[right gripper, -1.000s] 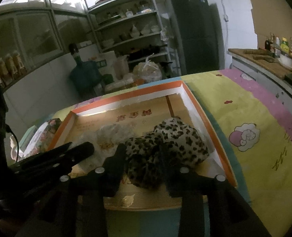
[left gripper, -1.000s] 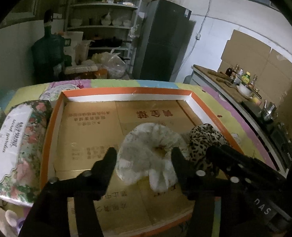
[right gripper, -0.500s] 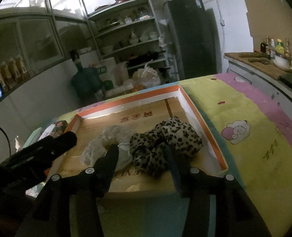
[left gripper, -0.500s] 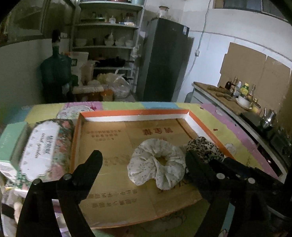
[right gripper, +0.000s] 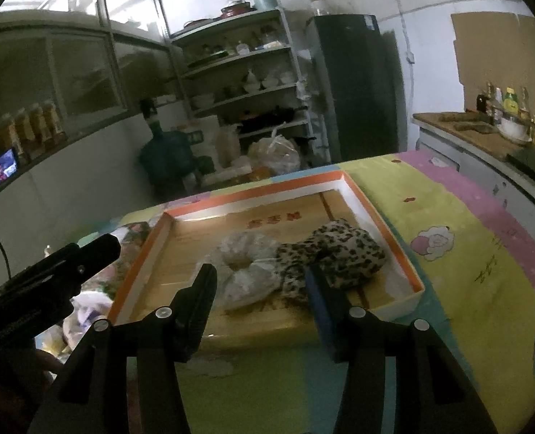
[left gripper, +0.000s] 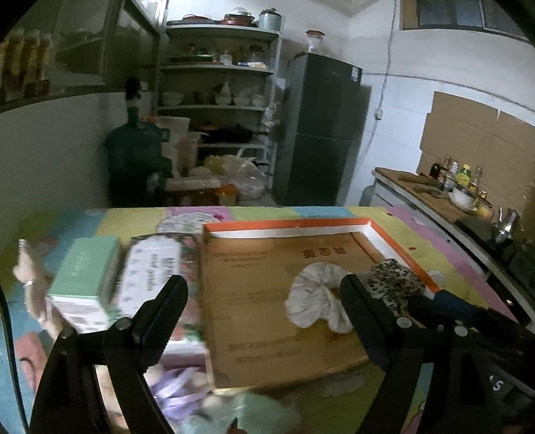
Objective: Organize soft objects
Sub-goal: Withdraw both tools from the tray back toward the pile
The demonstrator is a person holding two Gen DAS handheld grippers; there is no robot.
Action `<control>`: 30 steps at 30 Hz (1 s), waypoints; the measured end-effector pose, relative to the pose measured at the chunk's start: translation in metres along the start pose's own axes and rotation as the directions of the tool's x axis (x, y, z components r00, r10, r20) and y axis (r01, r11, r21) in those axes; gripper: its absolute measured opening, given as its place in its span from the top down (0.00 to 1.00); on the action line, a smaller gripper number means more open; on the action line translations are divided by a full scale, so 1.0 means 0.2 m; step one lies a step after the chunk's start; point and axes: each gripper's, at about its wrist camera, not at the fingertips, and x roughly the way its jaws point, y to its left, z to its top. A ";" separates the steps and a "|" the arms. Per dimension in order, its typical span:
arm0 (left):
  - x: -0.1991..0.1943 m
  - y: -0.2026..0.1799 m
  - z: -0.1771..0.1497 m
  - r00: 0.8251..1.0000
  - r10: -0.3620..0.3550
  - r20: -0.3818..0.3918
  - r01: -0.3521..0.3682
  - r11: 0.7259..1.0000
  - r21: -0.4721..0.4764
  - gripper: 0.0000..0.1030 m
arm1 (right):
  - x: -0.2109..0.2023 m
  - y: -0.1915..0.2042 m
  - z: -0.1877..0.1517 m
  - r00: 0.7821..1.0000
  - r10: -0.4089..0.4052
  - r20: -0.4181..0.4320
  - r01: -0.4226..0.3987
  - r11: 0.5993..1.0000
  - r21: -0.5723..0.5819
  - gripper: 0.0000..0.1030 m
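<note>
**Both scrunchies dropped in the tray, grippers backing off**

Nearest me, the left gripper (left gripper: 264, 300) has its fingers spread as wide as they go, nothing between them. A second ago they flanked the white scrunchie (left gripper: 320, 296) closely; they have just been opening, and the gripper has pulled back and up from the orange-rimmed tray (left gripper: 289, 223). The right gripper (right gripper: 260, 282) is also parted and empty, its jaws having just opened a little further, and it too has drawn back from the tray's near edge.

Inside the tray, the white scrunchie lies towards the near right part of the cardboard floor, and the leopard-print scrunchie (right gripper: 339, 253) rests touching it, against the tray's right wall.

Left of the tray sit a floral packet (left gripper: 152, 271) and a mint-green box (left gripper: 86, 275); below them I see pale soft things, blurred. So two items look delivered, and those may be next.
</note>
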 end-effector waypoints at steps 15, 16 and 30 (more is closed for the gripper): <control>-0.21 0.24 -0.03 0.998 0.049 0.049 -0.047 0.999 -0.027 0.17 | -0.09 0.32 -0.03 0.999 0.042 0.019 -0.041 0.996 -0.081 0.48; -0.22 0.25 -0.04 0.997 0.052 0.051 -0.051 0.998 -0.028 0.17 | -0.09 0.34 -0.04 0.999 0.047 0.018 -0.045 0.995 -0.087 0.48; -0.36 0.47 -0.07 0.988 0.132 0.082 -0.129 0.991 -0.039 0.17 | -0.09 0.62 -0.08 0.995 0.104 0.006 -0.101 0.981 -0.167 0.37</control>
